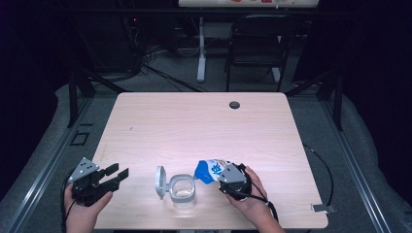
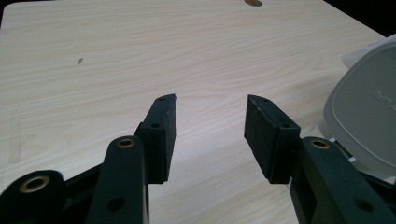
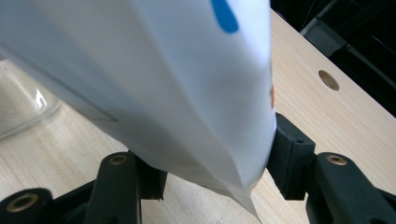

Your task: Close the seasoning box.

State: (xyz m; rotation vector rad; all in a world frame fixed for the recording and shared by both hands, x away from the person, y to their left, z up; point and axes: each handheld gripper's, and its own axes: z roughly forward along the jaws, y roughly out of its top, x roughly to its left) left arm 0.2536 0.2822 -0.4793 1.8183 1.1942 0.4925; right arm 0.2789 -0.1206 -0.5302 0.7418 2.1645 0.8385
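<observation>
From above we see a pale wood table (image 1: pixel 194 126) on a grey floor, a dark chair (image 1: pixel 260 43) behind it, and near the front edge a clear tub (image 1: pixel 183 190) with its lid (image 1: pixel 161 182) swung open, the pouch (image 1: pixel 210 171) tilted just beside the tub in the right gripper (image 1: pixel 224 175). Along the left gripper (image 2: pixel 210 135) we see jaws apart over bare wood, the lid (image 2: pixel 369 112) at the right edge. Along the right gripper (image 3: pixel 210 172) we see jaws clamped on the pouch (image 3: pixel 154 79), whose white underside hides most of the tub (image 3: pixel 23 107).

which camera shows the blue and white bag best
The high view: the whole bag shows there, held in the right gripper beside the clear container. The right gripper view has it close and blurred; the left gripper view doesn't help.
</observation>
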